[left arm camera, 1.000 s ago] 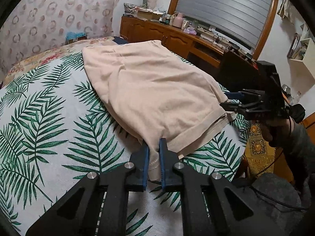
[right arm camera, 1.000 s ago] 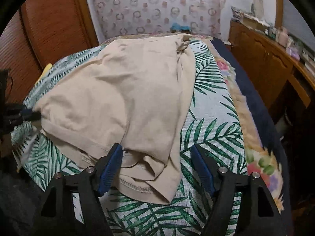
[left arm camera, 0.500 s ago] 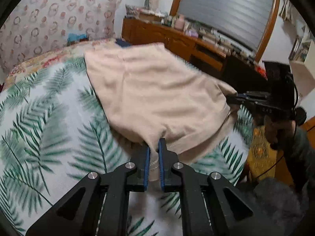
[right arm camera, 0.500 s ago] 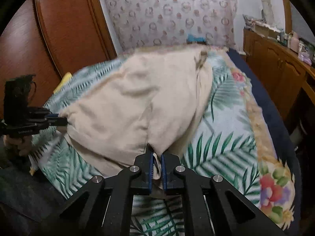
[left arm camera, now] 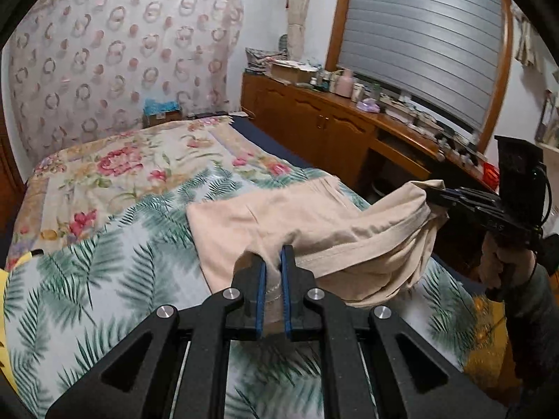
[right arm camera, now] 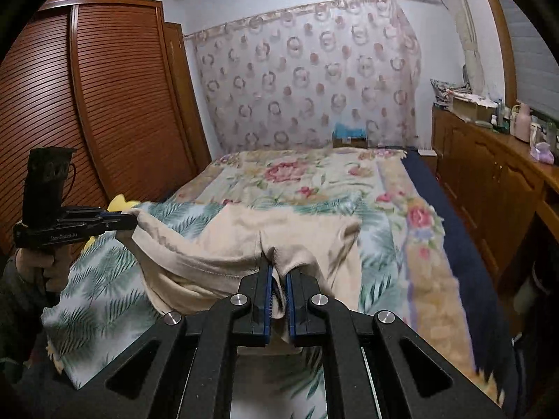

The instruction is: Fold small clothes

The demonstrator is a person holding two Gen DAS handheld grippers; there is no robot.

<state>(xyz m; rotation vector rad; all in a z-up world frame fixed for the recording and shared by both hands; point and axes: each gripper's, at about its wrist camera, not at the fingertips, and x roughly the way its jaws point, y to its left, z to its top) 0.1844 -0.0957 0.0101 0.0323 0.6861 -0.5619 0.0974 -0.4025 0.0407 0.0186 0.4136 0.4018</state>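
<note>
Beige cloth, one garment (left arm camera: 314, 223), hangs lifted between two grippers above the palm-print bed (left arm camera: 104, 279): the left gripper (left arm camera: 271, 262) pinches one hem corner, the right gripper (right arm camera: 277, 272), jaws just closed, pinches the other.

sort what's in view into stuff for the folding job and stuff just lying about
For the job:
- beige garment
- left gripper, shut on its hem
- right gripper, shut on its hem
- bed, the work surface

Lying about:
- sideboard with its clutter
- wardrobe
- blue box
</note>
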